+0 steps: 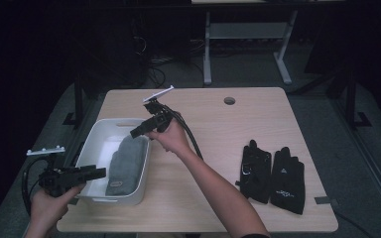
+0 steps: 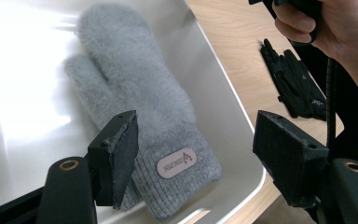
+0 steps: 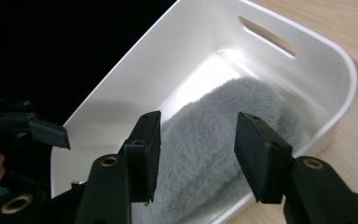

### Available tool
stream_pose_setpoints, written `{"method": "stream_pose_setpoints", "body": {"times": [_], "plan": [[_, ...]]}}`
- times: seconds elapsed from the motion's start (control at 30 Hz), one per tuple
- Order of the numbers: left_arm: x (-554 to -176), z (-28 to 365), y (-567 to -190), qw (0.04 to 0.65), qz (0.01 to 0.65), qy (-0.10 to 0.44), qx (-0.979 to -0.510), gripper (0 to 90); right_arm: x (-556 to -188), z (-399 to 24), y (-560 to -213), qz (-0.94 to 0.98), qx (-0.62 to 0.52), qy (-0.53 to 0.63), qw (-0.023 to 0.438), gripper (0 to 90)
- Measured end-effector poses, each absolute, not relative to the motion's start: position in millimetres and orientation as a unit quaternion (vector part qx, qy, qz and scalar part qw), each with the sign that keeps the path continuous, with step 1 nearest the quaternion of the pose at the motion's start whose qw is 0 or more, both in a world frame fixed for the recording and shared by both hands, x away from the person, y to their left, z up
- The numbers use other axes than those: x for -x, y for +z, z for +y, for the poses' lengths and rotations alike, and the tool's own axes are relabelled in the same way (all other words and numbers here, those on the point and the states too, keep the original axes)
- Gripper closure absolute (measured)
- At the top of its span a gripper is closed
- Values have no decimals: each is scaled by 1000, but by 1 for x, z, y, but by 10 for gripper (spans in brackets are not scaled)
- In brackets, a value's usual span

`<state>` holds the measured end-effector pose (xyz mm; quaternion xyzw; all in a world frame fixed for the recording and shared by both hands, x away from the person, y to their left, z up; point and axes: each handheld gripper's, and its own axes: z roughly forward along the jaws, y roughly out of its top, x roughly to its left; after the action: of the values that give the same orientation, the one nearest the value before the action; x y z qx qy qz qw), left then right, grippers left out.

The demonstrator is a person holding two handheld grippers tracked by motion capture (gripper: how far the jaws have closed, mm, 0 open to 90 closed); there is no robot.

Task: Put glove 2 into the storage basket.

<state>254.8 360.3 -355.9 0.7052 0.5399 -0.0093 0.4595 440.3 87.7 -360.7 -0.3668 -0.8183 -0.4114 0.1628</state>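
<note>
The grey fleece mitten [image 1: 125, 163] is lying flat in the white plastic bin [image 1: 95, 138], along the bin's right wall, its long axis running from the fingertip end at twelve o'clock to the knitted cuff with a small label at six o'clock in the high view. The bin is sitting at the table's [image 1: 213, 198] left edge.

The right gripper [image 1: 138, 132] is hovering just above the mitten's fingertip end, over the bin's far right corner, and is the nearer of the two to the fleece. Its jaws are standing apart with nothing between the pads; in the right gripper view [image 3: 196, 156] the mitten is showing in the gap below them, apart from both. The right forearm is reaching in diagonally from five o'clock, the tool pointing toward eight o'clock and tipped downward.

The left gripper [image 1: 101, 172] is waiting by the bin's near left rim, at nine o'clock from the cuff, aimed level toward three o'clock, its jaws wide and empty.

A pair of black gloves [image 1: 272, 173] is lying well apart at three o'clock from the bin, likely the next things to go in.
</note>
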Motion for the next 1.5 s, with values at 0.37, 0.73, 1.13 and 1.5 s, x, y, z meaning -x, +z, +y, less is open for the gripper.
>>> {"method": "stream_pose_setpoints", "body": {"times": [0.37,0.73,1.13,1.5], "plan": [[-260,342,-349,461,526,-12,-715,298,-436,65,-348,-812,357,-430,169,498],[-270,318,-342,457,511,-15,-727,290,-435,39,-342,-800,361,-448,174,495],[-275,288,-334,463,489,-17,-739,288,-431,4,-340,-793,369,-455,170,494],[-279,262,-332,460,469,-22,-754,287,-424,-24,-342,-788,377,-457,167,488]]}}
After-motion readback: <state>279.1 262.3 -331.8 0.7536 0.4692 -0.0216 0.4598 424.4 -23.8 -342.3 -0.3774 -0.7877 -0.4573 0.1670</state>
